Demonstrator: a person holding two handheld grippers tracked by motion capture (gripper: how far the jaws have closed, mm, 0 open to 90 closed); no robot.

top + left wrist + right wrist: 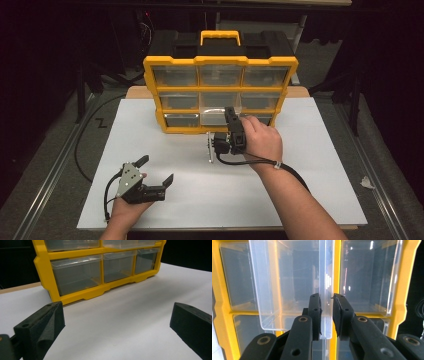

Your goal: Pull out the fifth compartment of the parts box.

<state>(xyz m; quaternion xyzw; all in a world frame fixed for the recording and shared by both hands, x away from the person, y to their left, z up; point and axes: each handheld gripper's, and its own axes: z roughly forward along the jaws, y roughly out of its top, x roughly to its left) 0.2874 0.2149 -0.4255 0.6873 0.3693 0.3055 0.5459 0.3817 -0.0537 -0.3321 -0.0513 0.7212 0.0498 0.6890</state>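
A yellow organizer (220, 61) with clear drawers stands at the back of the white table (310, 190). Its bottom middle drawer (214, 116) is pulled partly out. My right gripper (231, 116) is at that drawer's front. In the right gripper view the clear drawer (292, 290) has its front wall between the jaws of my right gripper (327, 305), which are shut on it. My left gripper (156, 170) rests near the table's front left, held in a hand, wide open and holding nothing. In the left gripper view my left gripper (117, 322) faces the organizer (75, 293) across bare table.
The organizer has a yellow carry handle (220, 36) on top and its other drawers are closed. Metal rails (45, 185) run along the floor on both sides of the table. A crumpled scrap (367, 182) lies on the floor at the right.
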